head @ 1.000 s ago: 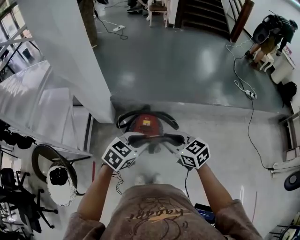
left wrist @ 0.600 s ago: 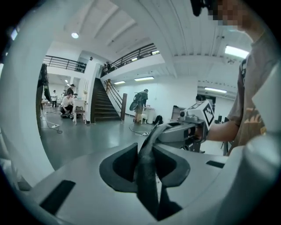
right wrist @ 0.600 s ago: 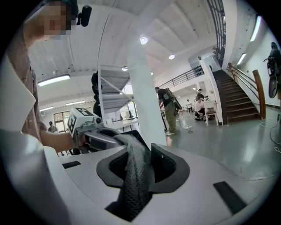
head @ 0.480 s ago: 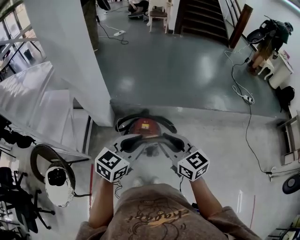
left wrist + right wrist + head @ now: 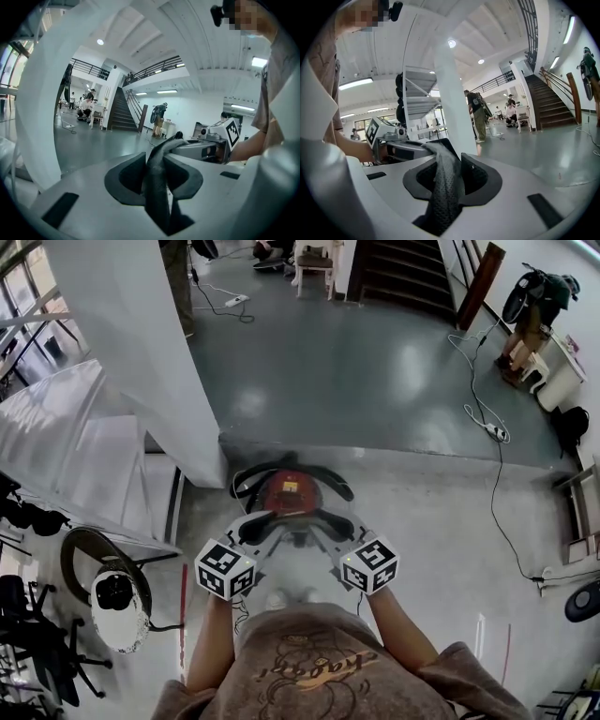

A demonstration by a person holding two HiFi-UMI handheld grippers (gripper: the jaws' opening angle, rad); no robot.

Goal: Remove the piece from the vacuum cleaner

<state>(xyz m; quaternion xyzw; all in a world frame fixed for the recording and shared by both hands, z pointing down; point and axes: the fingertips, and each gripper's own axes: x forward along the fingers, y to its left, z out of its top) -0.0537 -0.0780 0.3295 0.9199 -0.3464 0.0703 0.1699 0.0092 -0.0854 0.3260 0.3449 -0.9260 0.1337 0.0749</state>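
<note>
Head view: vacuum cleaner, near side covered by the black curved piece and both grippers; label on its red top too small to read. Piece's ends vanish inside left gripper and right gripper, whose jaws have just been opening, piece between them. Gripper views: piece's lower end sinks into the jaw slot, unseen. Standing person cut off above the legs by the top edge.

Floor: glossy grey, darker across the far half, paler strip nearer. Vacuum cleaner, red body, stands on the pale strip at centre. White pillar meets the floor at 10 o'clock. Power strip with trailing cable at 2 o'clock. Second strip at 11 o'clock. Staircase foot at 12 to 1 o'clock.
</note>
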